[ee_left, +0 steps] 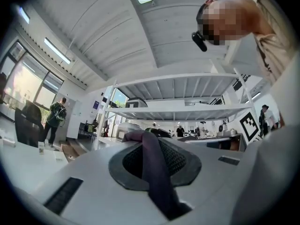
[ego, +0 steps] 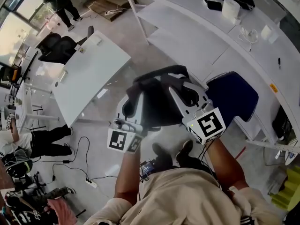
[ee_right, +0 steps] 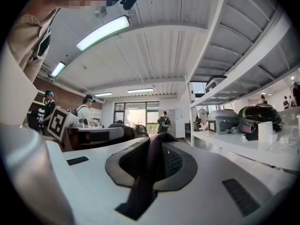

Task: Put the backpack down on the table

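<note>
A black backpack hangs in the air in front of me, above the floor between two white tables. It is held by its straps from both sides. My left gripper is shut on one dark strap, which runs up between the jaws. My right gripper is shut on the other strap in the same way. In both gripper views the jaws point about level into the room, and the bag's body is hidden below them. The long white table lies just beyond the bag, at the upper right.
A second white table stands to the left, with a black chair behind it. A blue chair sits by the right gripper. Cables trail over the floor. A person stands far off. Appliances line a shelf at the right.
</note>
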Demonstrator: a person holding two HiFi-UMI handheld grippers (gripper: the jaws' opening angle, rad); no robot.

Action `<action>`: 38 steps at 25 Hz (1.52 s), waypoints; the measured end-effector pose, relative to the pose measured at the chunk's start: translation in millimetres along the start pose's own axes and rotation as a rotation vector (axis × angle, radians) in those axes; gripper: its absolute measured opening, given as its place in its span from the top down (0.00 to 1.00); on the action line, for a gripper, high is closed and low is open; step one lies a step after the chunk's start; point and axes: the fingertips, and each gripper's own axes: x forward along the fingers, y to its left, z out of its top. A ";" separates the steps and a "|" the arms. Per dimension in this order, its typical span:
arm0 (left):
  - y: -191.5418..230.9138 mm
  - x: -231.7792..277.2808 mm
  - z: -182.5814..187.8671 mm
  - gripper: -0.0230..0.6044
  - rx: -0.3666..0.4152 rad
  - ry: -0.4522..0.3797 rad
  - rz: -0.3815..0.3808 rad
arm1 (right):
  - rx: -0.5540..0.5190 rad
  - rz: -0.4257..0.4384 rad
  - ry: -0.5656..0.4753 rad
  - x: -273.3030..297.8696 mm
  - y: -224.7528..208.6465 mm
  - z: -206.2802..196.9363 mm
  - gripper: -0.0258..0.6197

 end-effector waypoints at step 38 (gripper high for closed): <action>453.4 -91.1 217.6 0.88 0.288 -0.152 0.339 | -0.076 0.381 -0.230 464.8 206.4 142.6 0.87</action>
